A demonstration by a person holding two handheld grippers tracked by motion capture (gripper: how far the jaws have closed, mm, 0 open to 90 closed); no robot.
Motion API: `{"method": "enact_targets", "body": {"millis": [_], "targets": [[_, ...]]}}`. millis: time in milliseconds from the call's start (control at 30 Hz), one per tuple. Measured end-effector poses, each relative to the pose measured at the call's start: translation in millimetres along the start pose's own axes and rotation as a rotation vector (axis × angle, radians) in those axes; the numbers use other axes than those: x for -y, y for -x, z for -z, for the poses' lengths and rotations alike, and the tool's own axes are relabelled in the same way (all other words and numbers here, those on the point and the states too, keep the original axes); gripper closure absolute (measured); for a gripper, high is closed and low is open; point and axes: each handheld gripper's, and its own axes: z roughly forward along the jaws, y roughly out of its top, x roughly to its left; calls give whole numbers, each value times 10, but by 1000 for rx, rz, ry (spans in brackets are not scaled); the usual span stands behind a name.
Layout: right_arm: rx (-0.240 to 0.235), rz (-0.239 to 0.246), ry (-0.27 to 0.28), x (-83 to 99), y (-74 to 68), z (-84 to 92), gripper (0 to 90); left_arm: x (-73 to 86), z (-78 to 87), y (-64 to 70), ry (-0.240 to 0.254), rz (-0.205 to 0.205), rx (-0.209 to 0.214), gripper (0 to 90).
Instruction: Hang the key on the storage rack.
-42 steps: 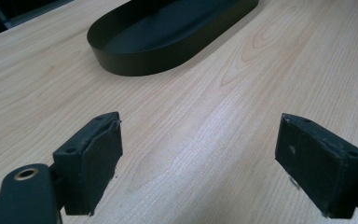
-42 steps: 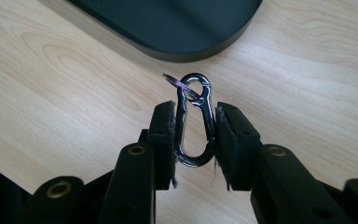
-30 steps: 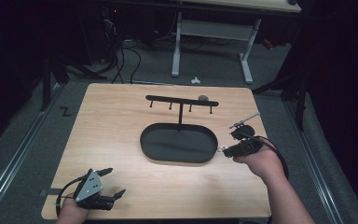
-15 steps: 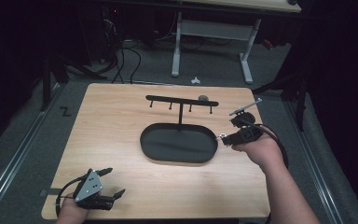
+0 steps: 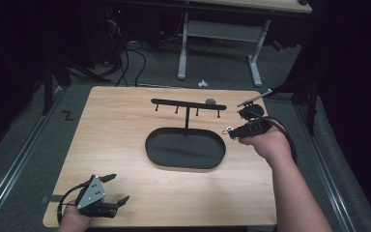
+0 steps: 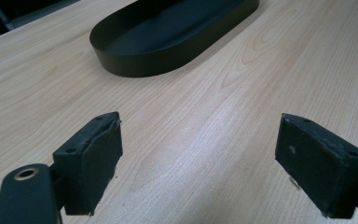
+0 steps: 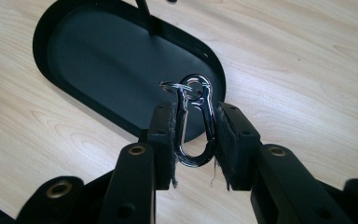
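Carabiner (image 7: 196, 126), clamped between right tool (image 7: 196, 140) pads

The oval tray (image 5: 185, 149) lies at the middle of the table (image 5: 121, 125); the hook rack (image 5: 188, 104) rises from its far rim; the carabiner (image 7: 196, 122) hangs over the tray's right end, clamped in the right gripper (image 5: 233, 132); the left gripper (image 5: 117, 189) sits at the near left corner

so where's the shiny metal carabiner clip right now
The shiny metal carabiner clip is pinched between the right gripper's fingers, held above the right end of the black oval tray in the high view, just below the black hook rack.
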Motion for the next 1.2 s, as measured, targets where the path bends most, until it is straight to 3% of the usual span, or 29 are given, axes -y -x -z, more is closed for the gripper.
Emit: {"method": "enact_targets", "body": {"millis": [567, 1200], "targets": [[-10, 1, 41, -260, -45, 72, 688, 16, 33, -8, 2, 4, -5, 153], [-6, -17, 43, -460, -28, 38, 689, 28, 46, -10, 3, 7, -9, 153]]}}
